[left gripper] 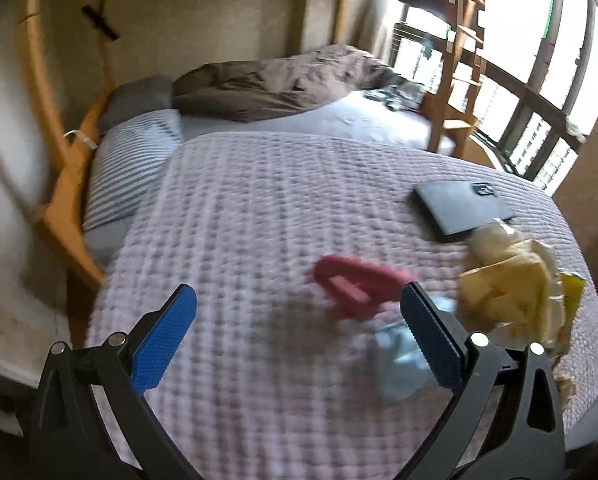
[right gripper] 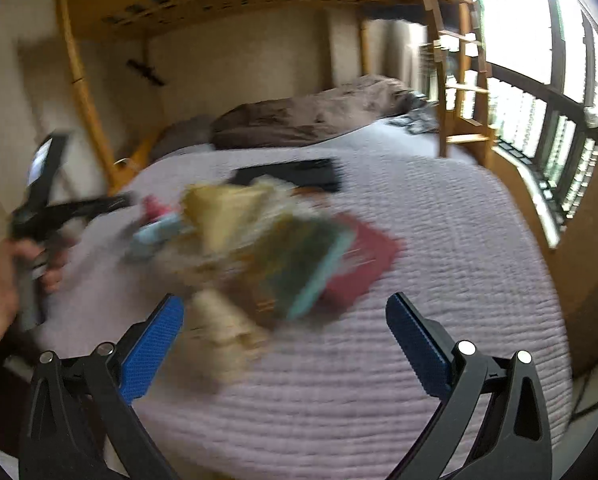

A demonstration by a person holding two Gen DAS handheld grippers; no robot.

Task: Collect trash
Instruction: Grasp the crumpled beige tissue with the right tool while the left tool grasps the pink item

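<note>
— Looking at the pile, which piece should go first?

— The crumpled yellow wrapper, I'd judge. It lies on the pink quilt, just this side of the flat black laptop, which I'll use as the marker for everything else.

— How will it handle?

— Likely very light and crackly, with no stiffness. A pinch on a raised fold or bunched edge should hold; a flat face would probably slide out.

— And the rest?

— A red plastic piece lies nearer than the laptop and to its left, looking rigid, so grip across a bar. A pale blue scrap sits nearer again, soft and thin by the look of it. In the right wrist view the heap is blurred: a dark red flat packet lies on this side of the laptop, but I can't say what it is.

— Grippers?

— The left gripper has its jaws spread wide, holding nothing, above the quilt beside the red piece. The right gripper is likewise wide apart and empty.
</note>
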